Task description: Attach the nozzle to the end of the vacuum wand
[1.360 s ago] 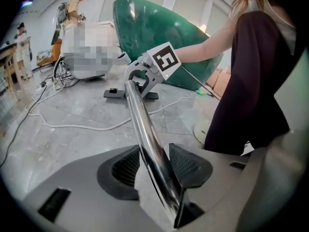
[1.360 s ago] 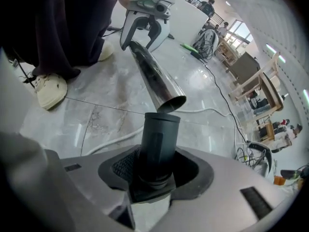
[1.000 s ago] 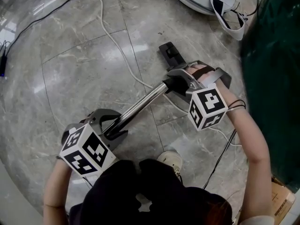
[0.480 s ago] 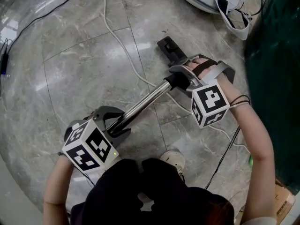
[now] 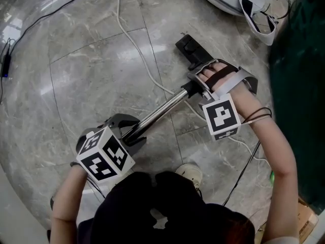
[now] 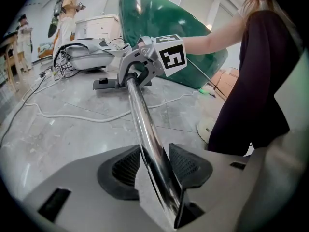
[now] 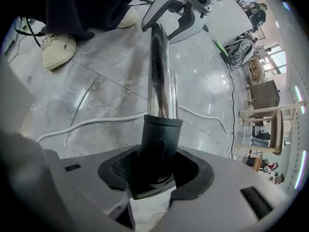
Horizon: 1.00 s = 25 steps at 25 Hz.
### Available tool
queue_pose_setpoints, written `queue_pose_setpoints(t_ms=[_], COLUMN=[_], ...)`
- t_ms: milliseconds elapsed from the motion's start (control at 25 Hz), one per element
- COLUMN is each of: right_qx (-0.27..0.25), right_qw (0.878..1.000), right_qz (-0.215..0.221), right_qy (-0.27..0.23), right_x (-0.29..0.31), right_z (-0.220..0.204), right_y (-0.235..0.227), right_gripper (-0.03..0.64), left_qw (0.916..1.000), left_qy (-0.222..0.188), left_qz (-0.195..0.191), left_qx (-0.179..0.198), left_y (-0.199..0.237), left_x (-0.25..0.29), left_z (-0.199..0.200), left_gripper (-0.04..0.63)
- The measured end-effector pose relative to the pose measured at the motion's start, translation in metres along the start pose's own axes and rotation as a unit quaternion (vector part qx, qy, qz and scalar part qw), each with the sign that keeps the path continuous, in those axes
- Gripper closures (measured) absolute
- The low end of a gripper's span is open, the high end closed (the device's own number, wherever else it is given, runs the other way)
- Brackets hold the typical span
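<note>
Floor (image 5: 91,70), right gripper (image 5: 196,88): apparent slight roll

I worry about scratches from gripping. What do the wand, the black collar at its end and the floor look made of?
Wand: likely polished metal, chrome-like; it mirrors bright streaks.
Black collar: probably moulded plastic, matte, with only dull highlights.
Floor: glossy grey veined tile, marble or a look-alike; joints and reflections show.

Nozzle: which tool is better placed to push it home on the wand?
Probably the right tool: it grips the nozzle's black collar at the wand end; the left tool merely steadies the tube farther back.
</note>
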State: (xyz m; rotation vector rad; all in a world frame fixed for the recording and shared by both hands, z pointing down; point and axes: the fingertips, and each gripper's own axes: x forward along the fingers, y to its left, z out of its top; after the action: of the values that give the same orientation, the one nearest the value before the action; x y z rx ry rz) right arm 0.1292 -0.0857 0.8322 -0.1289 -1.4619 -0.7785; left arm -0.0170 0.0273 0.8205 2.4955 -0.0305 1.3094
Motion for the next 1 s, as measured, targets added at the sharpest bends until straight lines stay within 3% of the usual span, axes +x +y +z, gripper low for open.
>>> queue_pose_setpoints(t_ms=[360, 720, 1000], right_qx=[-0.054, -0.040, -0.025], right_qw=[0.998, 0.999, 1.000], right_qz=[0.001, 0.003, -0.006], right_qy=[0.016, -0.005, -0.017], right_x=[0.010, 0.016, 0.016], right_z=[0.011, 0.034, 0.041], right_y=[0.004, 0.008, -0.003], right_gripper=[0.420, 0.420, 0.423], left_qw=[0.9999, 0.9984, 0.9933], left_qy=[0.011, 0.021, -0.030], left_qz=[0.011, 0.048, 0.098], left_qx=[-0.004, -0.019, -0.054], left_y=[0.001, 0.004, 0.015], left_x=[0.011, 0.017, 0.013], left_z=[-0.009, -0.017, -0.012], left_gripper=[0.403, 0.408, 0.425])
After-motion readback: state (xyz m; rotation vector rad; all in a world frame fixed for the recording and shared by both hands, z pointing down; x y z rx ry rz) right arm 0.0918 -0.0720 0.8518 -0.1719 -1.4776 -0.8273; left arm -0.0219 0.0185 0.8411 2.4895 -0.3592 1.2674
